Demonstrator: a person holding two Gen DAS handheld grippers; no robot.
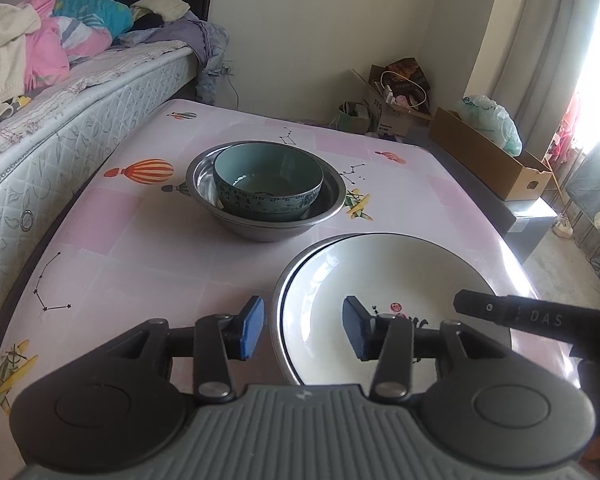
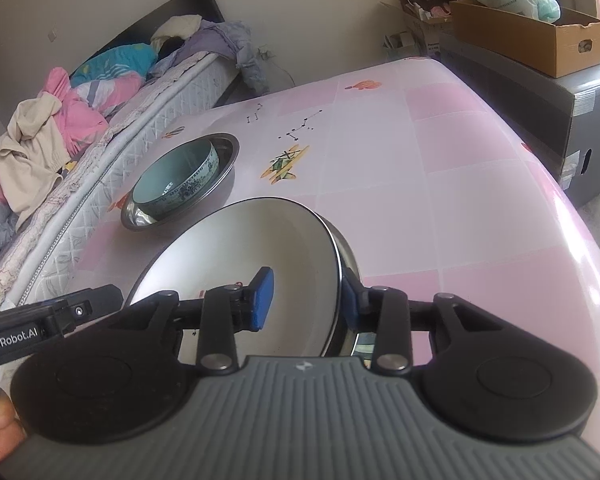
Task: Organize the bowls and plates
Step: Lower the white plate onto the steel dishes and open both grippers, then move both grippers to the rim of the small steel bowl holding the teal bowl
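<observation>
Teal ceramic bowl (image 1: 268,182) sitting nested in steel bowl (image 1: 204,176) mid-surface. White plate (image 1: 380,276) lying on steel plate (image 2: 350,264) near front edge. Left gripper (image 1: 304,330), right gripper (image 2: 306,300) straddling plate rims, jaws released, pads not pressing. Stacking appearing finished; only withdrawal remaining.

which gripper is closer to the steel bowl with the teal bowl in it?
Left, judging by both views. The left gripper straddles the white plate's near-left rim, on the steel bowl's side. The right gripper straddles the plate's opposite rim, farther off.
</observation>
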